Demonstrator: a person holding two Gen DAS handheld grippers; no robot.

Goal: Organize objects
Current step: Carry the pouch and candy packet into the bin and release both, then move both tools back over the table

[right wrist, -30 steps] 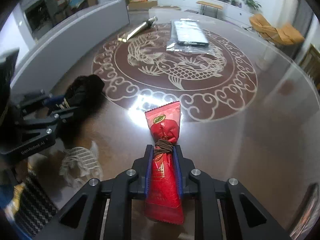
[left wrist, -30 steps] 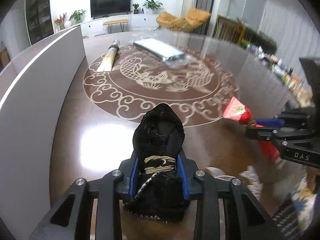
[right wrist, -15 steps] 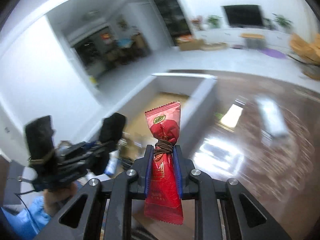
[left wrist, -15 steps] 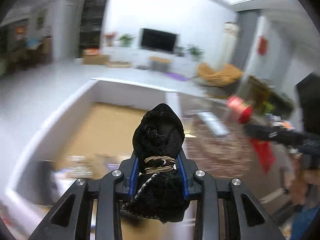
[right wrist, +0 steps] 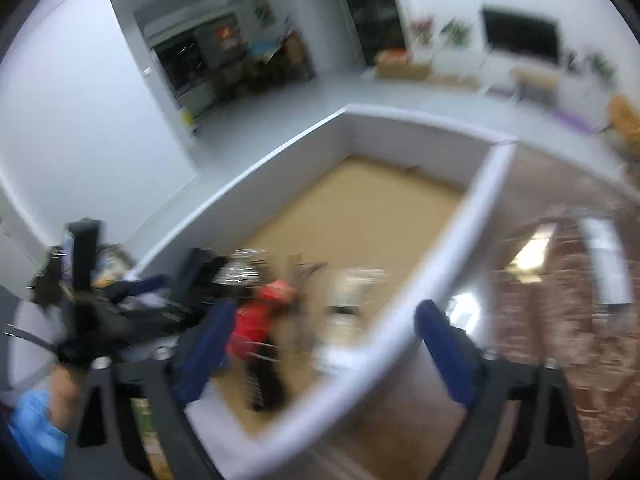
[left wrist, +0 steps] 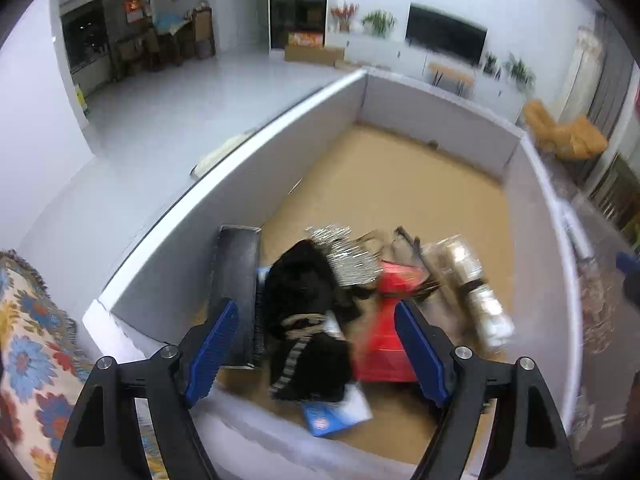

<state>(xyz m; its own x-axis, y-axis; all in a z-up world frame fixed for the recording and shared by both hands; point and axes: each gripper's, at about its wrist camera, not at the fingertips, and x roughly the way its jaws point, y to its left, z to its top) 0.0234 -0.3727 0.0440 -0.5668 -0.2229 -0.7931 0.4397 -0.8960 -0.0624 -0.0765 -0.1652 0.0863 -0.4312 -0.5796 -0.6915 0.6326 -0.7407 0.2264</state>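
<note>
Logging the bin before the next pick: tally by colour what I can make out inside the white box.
Black: 2, bundle, flat case
Red: 1, packet
Silver: 1, glittery piece
Blue-white: 1, pack
Clear: 1, wrapped pack
Total: 6; the blurred remainder is uncounted.

No words, numbers or signs can be read. A blue and white packet is seen near the front of the big box, and a small round mark is printed on it, but it is too blurred to be read.
</note>
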